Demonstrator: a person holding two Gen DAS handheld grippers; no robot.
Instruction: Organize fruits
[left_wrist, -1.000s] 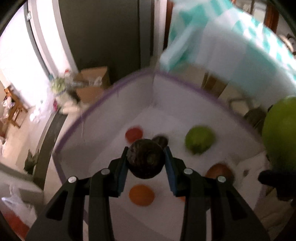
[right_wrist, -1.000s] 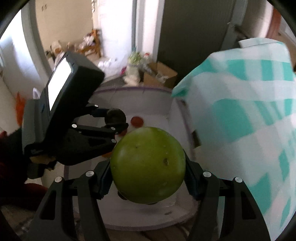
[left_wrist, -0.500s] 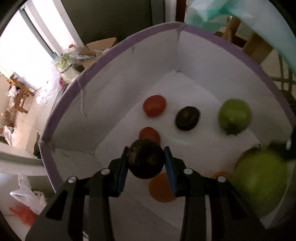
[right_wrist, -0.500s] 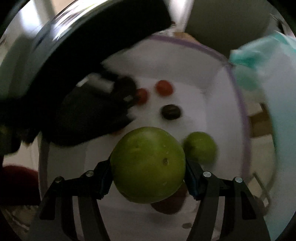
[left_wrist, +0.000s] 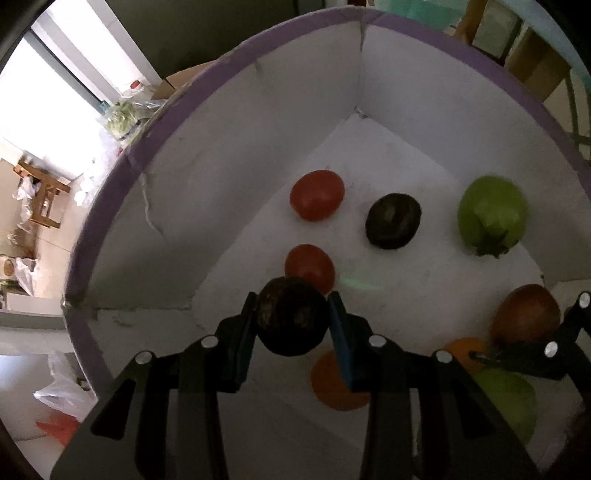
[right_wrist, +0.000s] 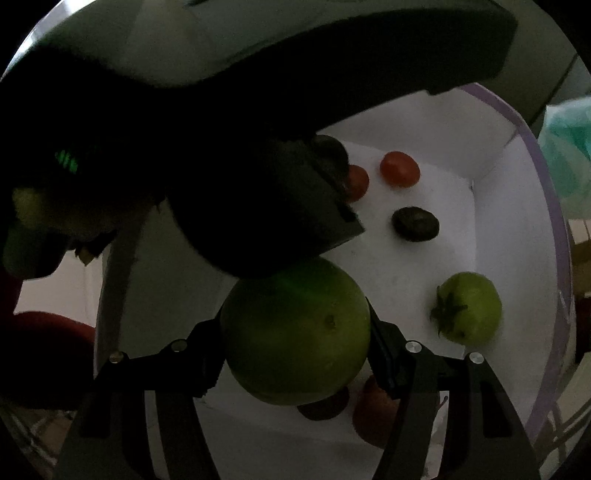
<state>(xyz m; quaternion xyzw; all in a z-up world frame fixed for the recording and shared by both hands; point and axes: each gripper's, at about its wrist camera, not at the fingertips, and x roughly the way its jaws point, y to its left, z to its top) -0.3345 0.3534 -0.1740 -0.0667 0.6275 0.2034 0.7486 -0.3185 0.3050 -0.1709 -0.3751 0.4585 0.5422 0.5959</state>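
My left gripper (left_wrist: 292, 319) is shut on a dark avocado (left_wrist: 291, 320) and holds it inside a white box with a purple rim (left_wrist: 207, 79), above the floor. My right gripper (right_wrist: 295, 334) is shut on a large green fruit (right_wrist: 295, 332), also inside the box; it shows low right in the left wrist view (left_wrist: 508, 400). On the box floor lie two red tomatoes (left_wrist: 317, 199) (left_wrist: 309, 266), a second dark avocado (left_wrist: 393, 220), a green tomato (left_wrist: 492, 218), a brown fruit (left_wrist: 526, 314) and orange fruits (left_wrist: 332, 387).
The left gripper's body (right_wrist: 240, 147) fills the upper left of the right wrist view, close above the green fruit. Outside the box are a cardboard box (left_wrist: 177, 79), plastic bags (left_wrist: 59, 397), a wooden stool (left_wrist: 42, 188) and a teal checked cloth (right_wrist: 565, 147).
Both grippers have moved down from above the box into it, each still holding its fruit. The box floor and its fruits are now closer.
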